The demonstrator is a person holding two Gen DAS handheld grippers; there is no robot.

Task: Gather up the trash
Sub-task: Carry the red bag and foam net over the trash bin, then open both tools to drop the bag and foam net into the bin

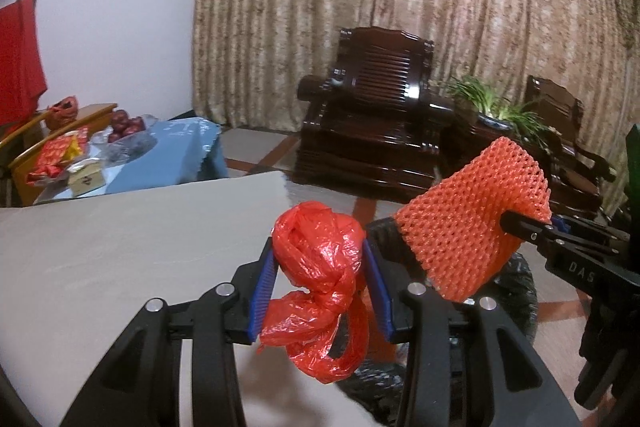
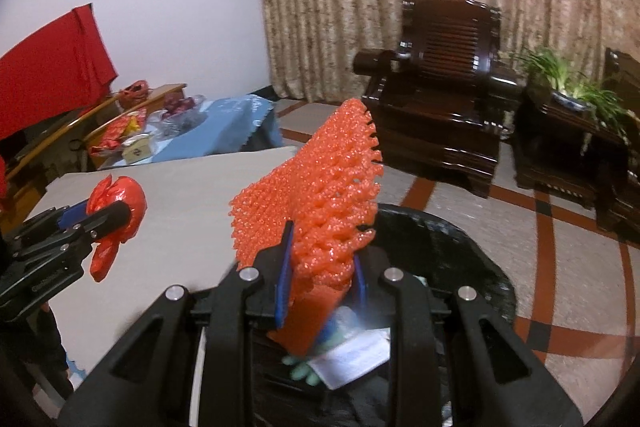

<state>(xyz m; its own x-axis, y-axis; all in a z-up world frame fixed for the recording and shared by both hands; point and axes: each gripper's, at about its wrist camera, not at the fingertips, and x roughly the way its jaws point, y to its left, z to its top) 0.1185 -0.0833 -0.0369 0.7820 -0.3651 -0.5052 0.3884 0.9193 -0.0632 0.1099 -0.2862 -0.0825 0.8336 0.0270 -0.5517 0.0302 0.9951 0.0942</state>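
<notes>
My left claw [image 1: 320, 267] is clamped on a knotted red plastic bag [image 1: 320, 267]; my right claw [image 2: 320, 267] pinches an orange foam net sleeve [image 2: 316, 195], both raised side by side.

The left tool [image 1: 320, 279] is matte black plastic with angular linkage arms, round silver screws [image 1: 224, 289] at the pivots, and ribbed blue pads [image 1: 262, 291] lining both fingers. The right tool [image 2: 320, 279] matches it: black arms, silver screws, blue pads. White letters "DAS" [image 1: 579, 271] mark its side.
</notes>
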